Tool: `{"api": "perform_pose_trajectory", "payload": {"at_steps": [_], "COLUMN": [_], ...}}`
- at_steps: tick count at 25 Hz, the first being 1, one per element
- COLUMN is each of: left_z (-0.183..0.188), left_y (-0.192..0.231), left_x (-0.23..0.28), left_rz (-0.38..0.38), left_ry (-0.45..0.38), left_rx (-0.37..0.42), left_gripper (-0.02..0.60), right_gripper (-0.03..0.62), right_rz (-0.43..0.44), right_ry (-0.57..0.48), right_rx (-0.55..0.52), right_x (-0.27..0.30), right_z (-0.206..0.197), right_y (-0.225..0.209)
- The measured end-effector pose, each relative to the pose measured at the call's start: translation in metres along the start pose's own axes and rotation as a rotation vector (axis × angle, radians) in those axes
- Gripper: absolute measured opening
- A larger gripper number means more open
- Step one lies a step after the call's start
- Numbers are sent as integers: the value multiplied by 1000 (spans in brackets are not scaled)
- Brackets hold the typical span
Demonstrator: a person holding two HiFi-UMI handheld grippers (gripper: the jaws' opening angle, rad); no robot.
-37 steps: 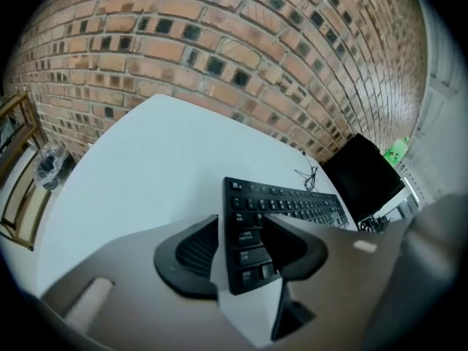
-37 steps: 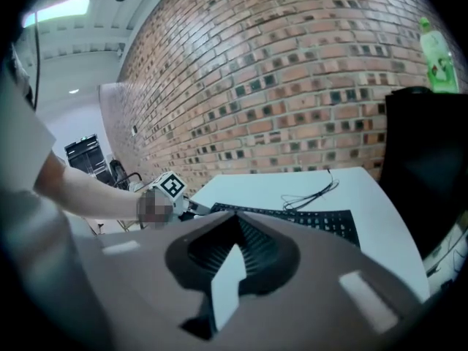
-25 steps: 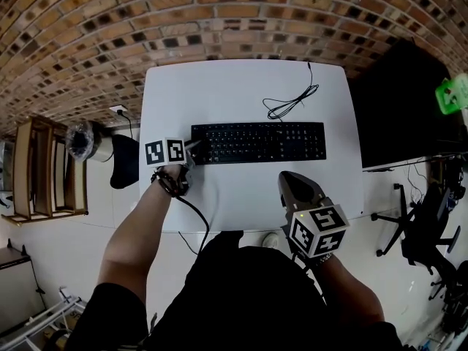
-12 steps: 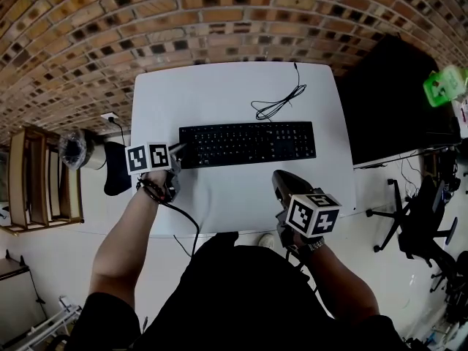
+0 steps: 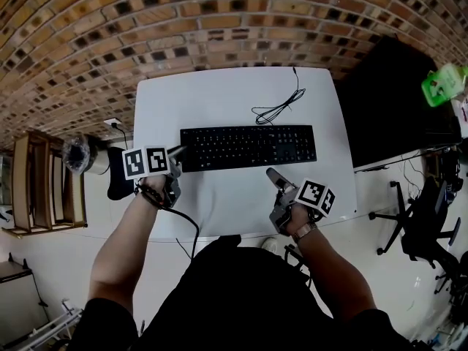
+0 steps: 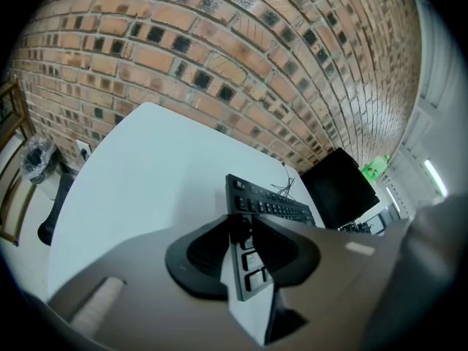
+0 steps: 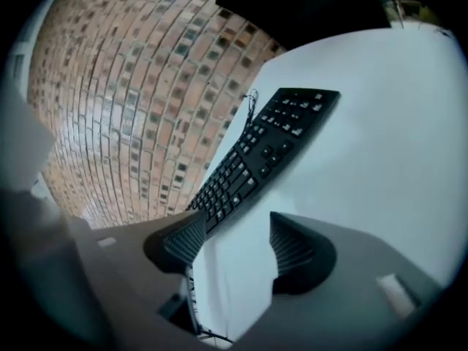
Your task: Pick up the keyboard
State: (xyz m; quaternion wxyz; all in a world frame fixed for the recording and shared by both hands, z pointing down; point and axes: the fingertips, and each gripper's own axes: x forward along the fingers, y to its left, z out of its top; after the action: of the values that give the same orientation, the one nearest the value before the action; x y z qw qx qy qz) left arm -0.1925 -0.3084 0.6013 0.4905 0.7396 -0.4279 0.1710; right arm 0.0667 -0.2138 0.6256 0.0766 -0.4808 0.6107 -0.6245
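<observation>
White rectangular tabletop (image 5: 219,93) beside brickwork (image 5: 219,20) bears the flat black keyboard (image 5: 248,146), whose left end your left gripper (image 5: 177,152) pinches between its jaws, while your right gripper (image 5: 273,175) hangs spread wide, holding nothing, near the keyboard's front edge.

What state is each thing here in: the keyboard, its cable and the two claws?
Keyboard: lies on the table, keys up.
Cable: loosely looped behind the keyboard.
Left claw: shut on the keyboard's left end.
Right claw: open, empty, just short of the keyboard's near edge.
</observation>
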Motion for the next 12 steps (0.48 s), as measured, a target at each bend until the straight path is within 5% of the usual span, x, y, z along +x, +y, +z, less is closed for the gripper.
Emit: {"api": "perform_pose_trajectory", "payload": {"at_steps": [8, 12], "left_z": [0, 1], "left_y": [-7, -11], "left_x": [-4, -4], "left_rz": [-16, -20], "left_ry": [-2, -6], "left_rx": [-17, -16], "left_gripper": [103, 101], "right_gripper": [261, 252], "right_rz": [14, 88], "right_ry": [-76, -135], "right_rx": [170, 260], "right_x": [24, 31], "right_z": [22, 33], "right_y": [-27, -31]}}
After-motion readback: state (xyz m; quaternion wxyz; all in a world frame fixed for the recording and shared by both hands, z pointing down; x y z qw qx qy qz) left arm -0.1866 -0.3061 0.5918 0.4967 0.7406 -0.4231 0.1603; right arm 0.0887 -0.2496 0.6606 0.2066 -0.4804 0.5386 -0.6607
